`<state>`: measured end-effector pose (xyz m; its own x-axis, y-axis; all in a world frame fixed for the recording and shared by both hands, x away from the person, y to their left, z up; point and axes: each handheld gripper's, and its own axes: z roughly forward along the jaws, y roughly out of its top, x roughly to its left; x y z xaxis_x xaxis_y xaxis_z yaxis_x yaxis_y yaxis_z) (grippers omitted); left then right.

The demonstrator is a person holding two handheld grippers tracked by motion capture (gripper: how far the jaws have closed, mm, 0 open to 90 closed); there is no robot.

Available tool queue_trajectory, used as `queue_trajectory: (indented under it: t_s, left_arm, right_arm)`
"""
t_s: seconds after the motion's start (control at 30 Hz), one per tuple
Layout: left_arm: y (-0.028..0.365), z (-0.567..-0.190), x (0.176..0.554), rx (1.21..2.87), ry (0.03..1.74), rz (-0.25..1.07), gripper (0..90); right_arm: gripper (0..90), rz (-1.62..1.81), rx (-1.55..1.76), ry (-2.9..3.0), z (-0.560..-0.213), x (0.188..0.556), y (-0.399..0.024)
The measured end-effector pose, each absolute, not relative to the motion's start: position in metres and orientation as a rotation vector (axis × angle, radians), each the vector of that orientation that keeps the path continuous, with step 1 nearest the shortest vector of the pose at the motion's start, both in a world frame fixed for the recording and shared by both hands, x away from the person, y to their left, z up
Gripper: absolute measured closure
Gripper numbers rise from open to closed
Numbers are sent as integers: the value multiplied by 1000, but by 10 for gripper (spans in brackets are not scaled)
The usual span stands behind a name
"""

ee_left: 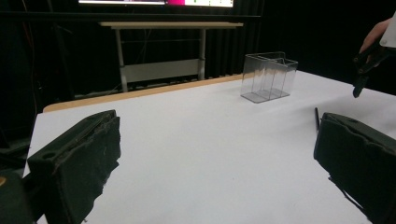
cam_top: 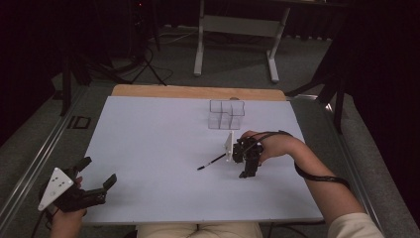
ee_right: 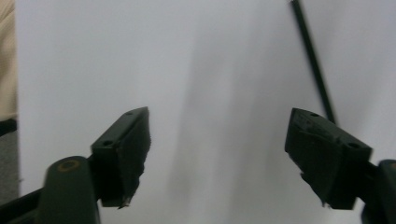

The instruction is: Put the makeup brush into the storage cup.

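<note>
Left gripper point(cam_top: 96, 184) at the table's near-left corner, black jaws spread, nothing between them. Thin black pen point(cam_top: 211, 161) lies flat mid-table. Right gripper point(cam_top: 247, 171) just beside the pen's right end, jaws apart, empty. Clear plastic box point(cam_top: 226, 114) with compartments farther back. Matte white tabletop point(cam_top: 148, 144), wooden edge, dark room.

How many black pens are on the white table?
1. The pen lies flat on the white table, near the middle, just beside the right gripper and in front of the clear box. Its far end is hidden behind that gripper.
</note>
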<state>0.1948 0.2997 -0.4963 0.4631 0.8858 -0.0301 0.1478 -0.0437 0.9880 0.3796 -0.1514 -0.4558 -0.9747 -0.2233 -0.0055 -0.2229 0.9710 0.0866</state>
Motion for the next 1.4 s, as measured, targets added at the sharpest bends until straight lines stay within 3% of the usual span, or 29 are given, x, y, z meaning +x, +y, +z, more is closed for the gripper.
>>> queue_trajectory:
  t_s: [0.07, 0.1, 0.23, 0.43, 0.8, 1.4]
  left_arm:
    - [300, -496, 194, 1516, 947, 771, 16]
    - [300, -496, 194, 1518, 949, 774, 15]
    - [300, -496, 192, 1515, 952, 778, 16]
    - [302, -497, 187, 1521, 961, 780, 15]
    - [305, -499, 174, 1532, 986, 786, 15]
    - [309, -501, 160, 1556, 1028, 822, 15]
  right_arm:
    - [248, -165, 382, -3124, -456, 383, -147]
    - [304, -190, 417, -3125, -457, 386, -143]
    - [296, -211, 423, -3131, -458, 390, -138]
    - [354, -206, 515, -3127, -467, 400, -122]
    - [563, -161, 687, -3126, -482, 419, -106]
    - [746, -83, 829, -3034, -506, 436, -90]
